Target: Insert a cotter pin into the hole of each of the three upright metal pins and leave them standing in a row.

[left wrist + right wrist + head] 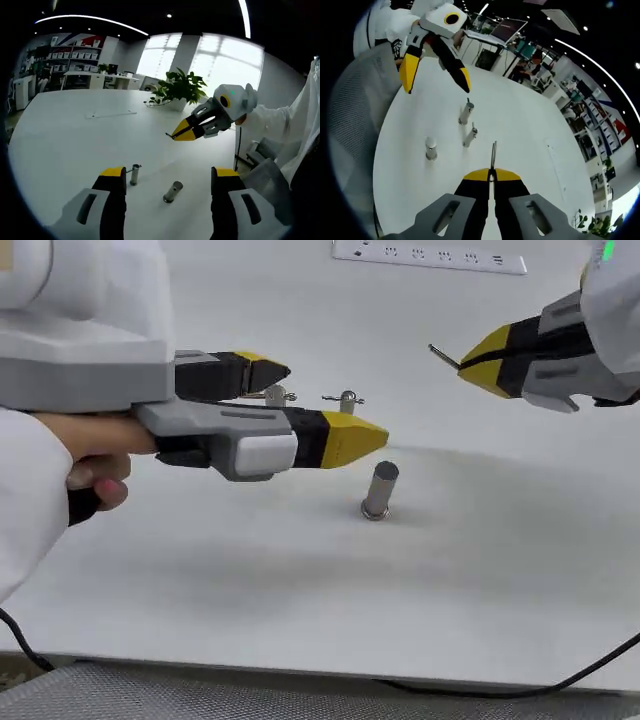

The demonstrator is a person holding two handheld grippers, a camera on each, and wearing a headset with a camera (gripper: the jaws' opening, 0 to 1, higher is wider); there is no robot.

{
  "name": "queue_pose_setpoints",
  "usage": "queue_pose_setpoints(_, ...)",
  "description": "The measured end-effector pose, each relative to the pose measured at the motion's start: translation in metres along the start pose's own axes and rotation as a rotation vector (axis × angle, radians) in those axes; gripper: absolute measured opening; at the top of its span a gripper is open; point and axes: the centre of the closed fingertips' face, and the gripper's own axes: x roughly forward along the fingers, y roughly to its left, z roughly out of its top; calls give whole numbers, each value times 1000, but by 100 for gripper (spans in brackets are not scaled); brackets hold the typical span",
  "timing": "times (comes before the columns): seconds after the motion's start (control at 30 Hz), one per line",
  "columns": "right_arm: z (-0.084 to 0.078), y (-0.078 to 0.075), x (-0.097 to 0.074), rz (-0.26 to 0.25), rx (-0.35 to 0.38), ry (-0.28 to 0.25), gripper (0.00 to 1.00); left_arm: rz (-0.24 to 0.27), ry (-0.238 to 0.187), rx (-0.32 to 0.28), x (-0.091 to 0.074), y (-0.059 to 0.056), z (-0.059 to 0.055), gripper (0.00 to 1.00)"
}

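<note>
Three upright metal pins stand on the white table (200, 570). The near bare pin (380, 490) has no cotter pin in it. Behind it, a second pin (347, 398) and a third pin (277, 395) each carry a cotter pin through the top. My left gripper (318, 405) hovers open over the left side, just in front of the third pin, holding nothing. My right gripper (466, 368) hangs at the upper right, shut on a thin cotter pin (441, 354) that sticks out from its tips. The right gripper view shows the cotter pin (493, 151) pointing toward the pins (430, 148).
A white power strip (430, 255) lies at the table's far edge. A black cable (480, 690) runs along the near edge, with a grey mesh surface (150, 690) below it. A person's hand (95, 475) holds the left gripper.
</note>
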Motion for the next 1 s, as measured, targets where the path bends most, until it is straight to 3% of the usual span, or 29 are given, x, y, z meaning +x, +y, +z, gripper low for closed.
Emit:
queue_pose_setpoints(0.2,17,11,-15,-42,-42,-43,0,-55,-5,-11,19,-14,12,57)
queue_pose_setpoints(0.23,20,14,-17,-47,-53,-51,0,-64,-9,-19,23,-10,16,54)
queue_pose_setpoints(0.43,30,24,-22,-69,-88,-67,0,-103,-25,-53,36,-16,24,40)
queue_pose_setpoints(0.77,46,35,-25,-85,-172,-79,0,-156,24,-62,45,-29,16,22)
queue_pose_setpoints(1.0,51,38,-28,-86,-190,-81,0,-175,24,-68,46,-34,17,4)
